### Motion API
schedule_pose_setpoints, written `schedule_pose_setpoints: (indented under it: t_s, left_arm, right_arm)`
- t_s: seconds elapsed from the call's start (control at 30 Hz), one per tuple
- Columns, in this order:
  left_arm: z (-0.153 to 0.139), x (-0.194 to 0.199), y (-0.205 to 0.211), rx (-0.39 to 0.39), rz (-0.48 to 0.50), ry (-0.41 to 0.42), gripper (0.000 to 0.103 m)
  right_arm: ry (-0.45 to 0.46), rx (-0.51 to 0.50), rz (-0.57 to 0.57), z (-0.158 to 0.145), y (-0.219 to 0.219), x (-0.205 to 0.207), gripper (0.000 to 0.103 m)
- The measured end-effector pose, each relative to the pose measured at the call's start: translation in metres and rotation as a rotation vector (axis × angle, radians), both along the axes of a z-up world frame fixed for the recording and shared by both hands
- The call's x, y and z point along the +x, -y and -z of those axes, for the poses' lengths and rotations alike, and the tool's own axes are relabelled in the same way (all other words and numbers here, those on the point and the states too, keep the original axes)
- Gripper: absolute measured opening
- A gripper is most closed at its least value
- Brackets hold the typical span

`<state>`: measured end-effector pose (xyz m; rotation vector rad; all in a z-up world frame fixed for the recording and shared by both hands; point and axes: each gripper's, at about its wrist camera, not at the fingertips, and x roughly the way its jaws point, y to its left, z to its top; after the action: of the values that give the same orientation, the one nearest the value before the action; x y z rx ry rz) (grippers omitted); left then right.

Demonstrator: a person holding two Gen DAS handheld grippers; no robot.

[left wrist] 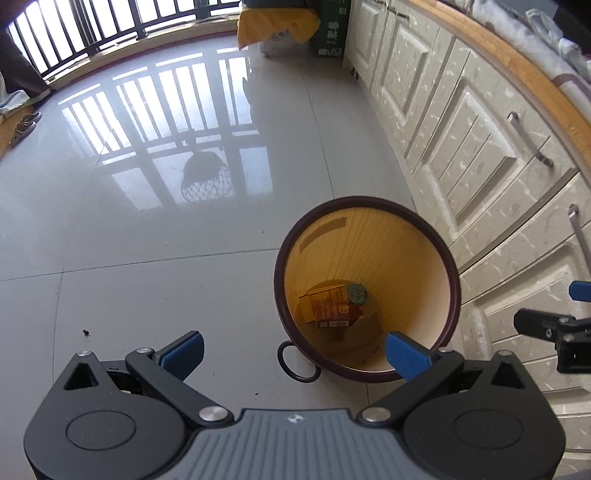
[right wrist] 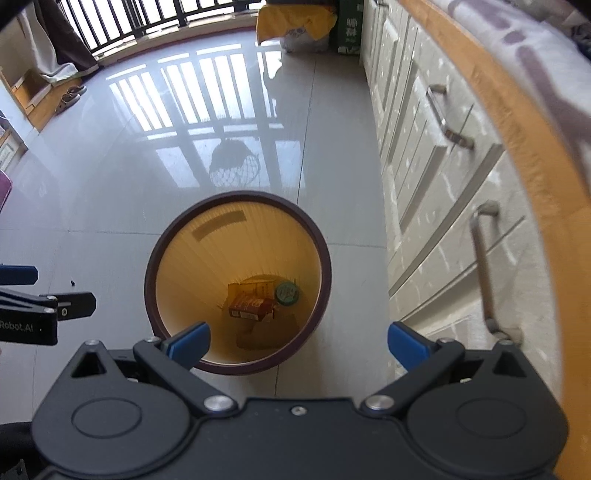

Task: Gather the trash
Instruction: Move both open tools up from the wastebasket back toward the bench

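Note:
A round bin with a dark brown rim [left wrist: 369, 201] [right wrist: 236, 195] and yellow inside stands on the tiled floor beside the cabinets. At its bottom lie a red-brown carton [left wrist: 334, 312] [right wrist: 251, 308] and a small green round lid [left wrist: 355, 292] [right wrist: 287, 292]. My left gripper [left wrist: 295, 350] hovers open above the bin's near-left rim, nothing between its blue fingers. My right gripper [right wrist: 297, 343] is also open and empty, above the bin's near-right rim. Each gripper shows at the edge of the other's view.
White cabinet drawers with metal handles [right wrist: 448, 118] run along the right under a wooden counter edge [right wrist: 524, 122]. A dark ring [left wrist: 297, 362] lies on the floor by the bin. A tiny dark speck [left wrist: 86, 332] sits on the tiles. Yellow-covered boxes [left wrist: 277, 26] stand by the far railing.

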<state>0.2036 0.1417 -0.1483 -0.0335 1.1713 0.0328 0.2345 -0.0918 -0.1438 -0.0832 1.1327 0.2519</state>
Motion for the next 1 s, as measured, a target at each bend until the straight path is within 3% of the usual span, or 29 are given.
schedule_pose_setpoints:
  t_s: [0.37,1.0]
  left_arm:
    - [-0.041,-0.034,0.003,0.016,-0.02,0.095,0.103]
    - [-0.137,-0.061,0.034,-0.035,-0.025,0.402,0.103]
  right_arm:
    - [0.134,0.042,0.031,-0.048,0.009,-0.02,0.103]
    - [0.441,0.057,0.06,-0.141,0.035,-0.067,0.103]
